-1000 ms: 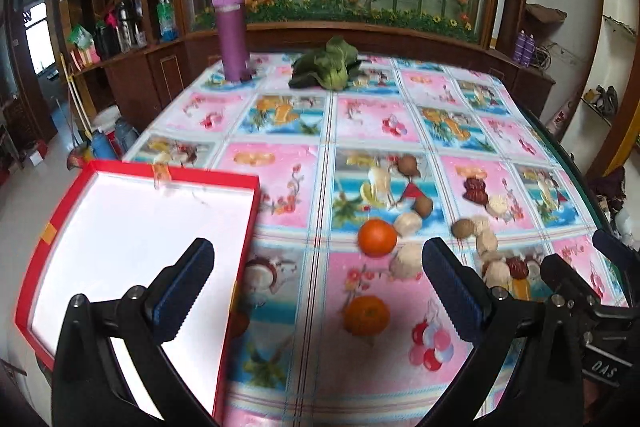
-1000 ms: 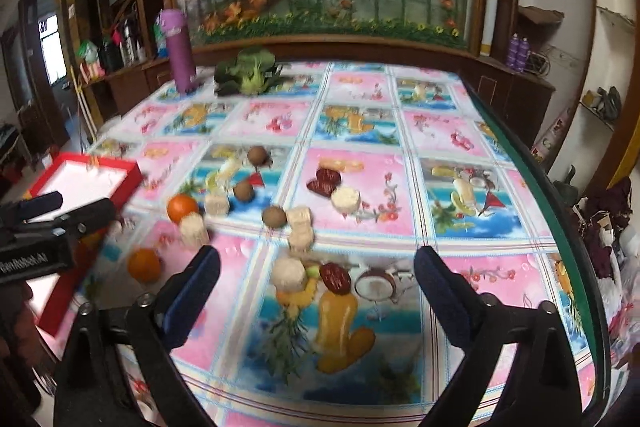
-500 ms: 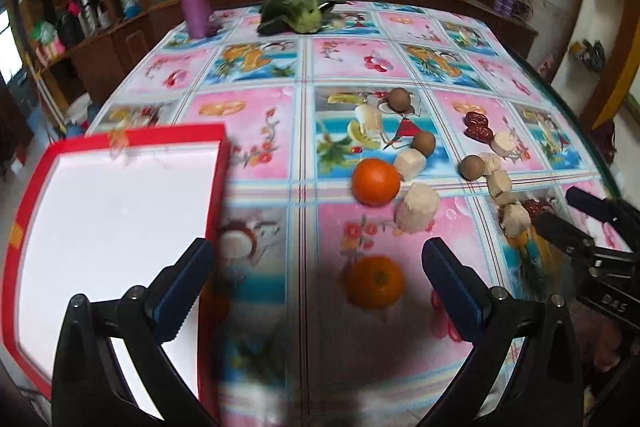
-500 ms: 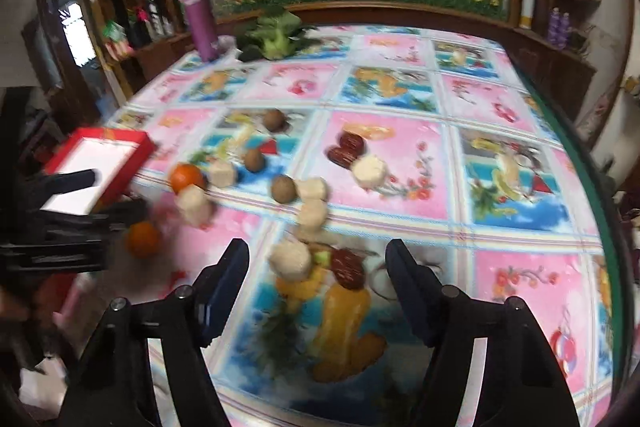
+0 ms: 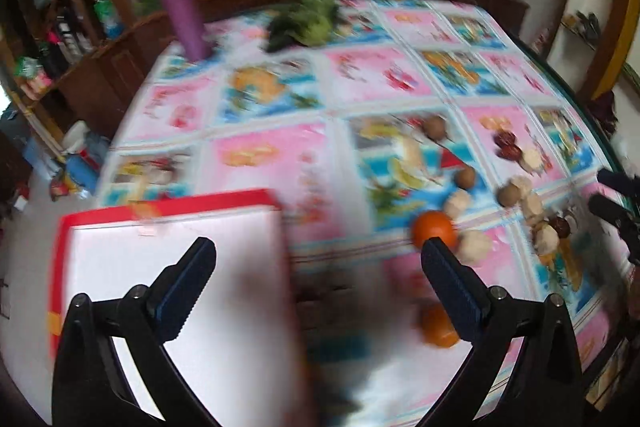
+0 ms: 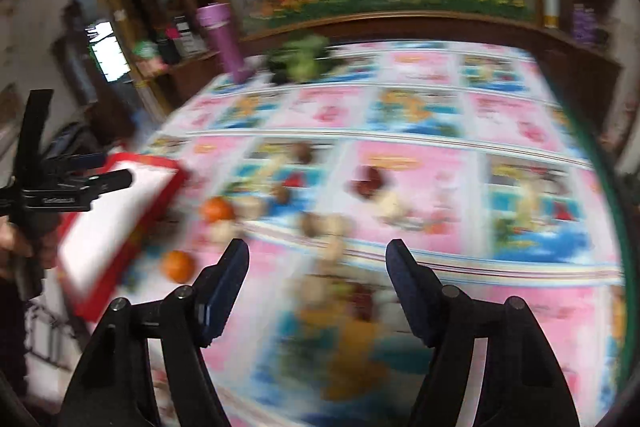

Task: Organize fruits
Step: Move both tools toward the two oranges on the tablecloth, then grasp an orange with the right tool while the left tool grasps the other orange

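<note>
Nothing is sorted yet, as far as either view shows: the red-rimmed white tray at the near left corner of the bench looks bare inside, though the left claw's fingers cover part of it, and all the fruit lies loose on the patterned cloth. One orange sits just beside a pale round piece; a second orange lies nearer, partly hidden behind the right finger of the left claw. Further right is a scatter of brown nuts, pale chunks and dark red fruits, all well apart from the tray. The left claw is spread wide and holds nothing, hanging over the tray's right edge and the cloth next to it. The right claw is parted about halfway, also with nothing between its pads, above the blurred cluster of small fruits. So the whole job is left, and I judge the first pick is only now being lined up. Against the earlier frames, the left claw's view has swung so that the tray sits under its left finger and the near orange has slid from the middle of the gap to behind the right finger; the right claw has narrowed from its widest spread and settled there, and its view has tipped and blurred with the swing. The purple flask and the green leafy bundle at the far end have not moved
</note>
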{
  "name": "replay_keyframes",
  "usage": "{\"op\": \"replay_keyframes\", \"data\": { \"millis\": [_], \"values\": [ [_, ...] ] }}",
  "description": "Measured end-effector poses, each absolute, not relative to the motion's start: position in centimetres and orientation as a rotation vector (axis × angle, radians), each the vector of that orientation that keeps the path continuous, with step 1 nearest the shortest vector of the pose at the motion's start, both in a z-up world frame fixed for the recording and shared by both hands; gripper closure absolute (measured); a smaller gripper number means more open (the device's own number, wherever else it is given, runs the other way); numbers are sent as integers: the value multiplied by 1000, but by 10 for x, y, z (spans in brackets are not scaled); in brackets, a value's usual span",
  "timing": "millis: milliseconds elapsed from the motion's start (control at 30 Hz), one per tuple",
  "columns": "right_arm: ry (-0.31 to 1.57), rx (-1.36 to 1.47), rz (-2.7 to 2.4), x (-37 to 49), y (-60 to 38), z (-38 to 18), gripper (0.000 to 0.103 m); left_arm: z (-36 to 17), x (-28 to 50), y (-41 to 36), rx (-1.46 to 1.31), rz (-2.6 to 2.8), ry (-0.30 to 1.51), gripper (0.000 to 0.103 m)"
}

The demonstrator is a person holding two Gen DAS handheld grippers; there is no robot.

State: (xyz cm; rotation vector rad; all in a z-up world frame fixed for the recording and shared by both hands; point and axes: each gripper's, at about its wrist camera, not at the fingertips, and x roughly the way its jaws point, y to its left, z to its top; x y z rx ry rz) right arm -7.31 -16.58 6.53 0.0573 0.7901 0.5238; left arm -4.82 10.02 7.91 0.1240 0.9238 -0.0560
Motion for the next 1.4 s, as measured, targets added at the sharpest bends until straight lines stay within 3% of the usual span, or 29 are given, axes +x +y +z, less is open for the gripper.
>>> {"op": "replay_keyframes", "data": {
  "millis": [267,500,533,567,833,967,1033,1067,1100,1167,1400],
  "values": [
    [918,118,777,-71,-85,50,33,90,-106,115,112,-58,902,1],
    [1094,262,834,-32,-55,15,54,72,-128,104,89,-112,940,1],
    [1094,258,797,-28,-58,14,62,72,-128,104,83,-114,940,1],
    [1078,265,770,-25,-65,15,63,71,-129,102,74,-129,944,1],
    [934,13,589,-26,-57,36,60,58,-120,66,105,-233,971,1],
    [972,-45,595,-15,-46,25,60,47,-107,53,110,-261,1002,1],
    [990,-49,594,-12,-46,20,71,43,-100,54,85,-268,1022,1],
    [989,-47,593,-11,-49,19,71,40,-98,54,77,-264,1029,1],
    [993,-39,598,-11,-51,20,71,38,-95,53,75,-266,1034,2],
    [995,-19,593,-11,-58,21,71,34,-93,52,74,-274,1050,15],
    [965,148,653,-26,-98,41,71,17,-80,45,60,-297,1101,26]
  ]
}}
